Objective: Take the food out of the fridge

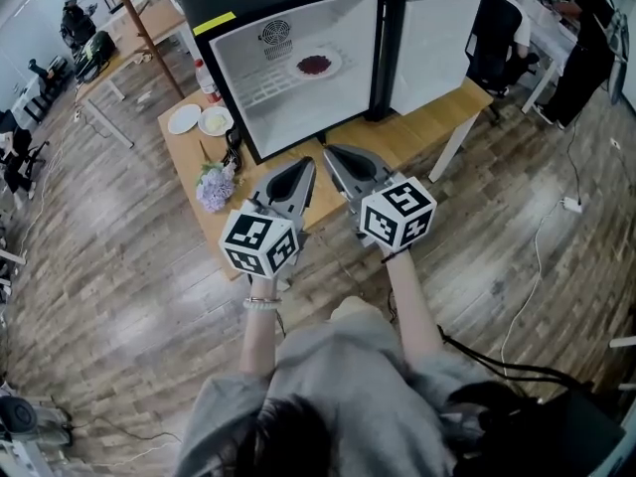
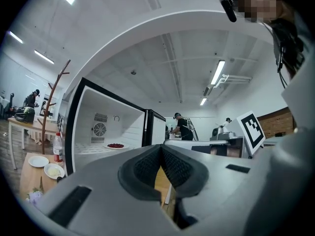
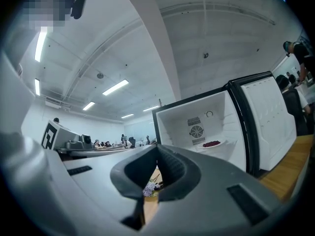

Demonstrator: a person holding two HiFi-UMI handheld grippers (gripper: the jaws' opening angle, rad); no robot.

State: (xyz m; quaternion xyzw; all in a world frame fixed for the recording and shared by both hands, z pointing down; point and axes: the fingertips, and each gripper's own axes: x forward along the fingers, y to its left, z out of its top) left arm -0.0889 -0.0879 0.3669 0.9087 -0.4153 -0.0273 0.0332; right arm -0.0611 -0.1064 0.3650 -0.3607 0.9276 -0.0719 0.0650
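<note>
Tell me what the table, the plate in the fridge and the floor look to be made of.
Table: light wood or wood veneer, matte; grain lines show on the top.
Plate: white and smooth, probably glazed ceramic, though plastic is possible.
Floor: grey-brown planks with board seams, wood or wood-look laminate, faintly shiny.

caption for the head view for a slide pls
Shut, empty left gripper and right gripper face an open fridge on a wooden table; a plate of red food sits inside.
</note>
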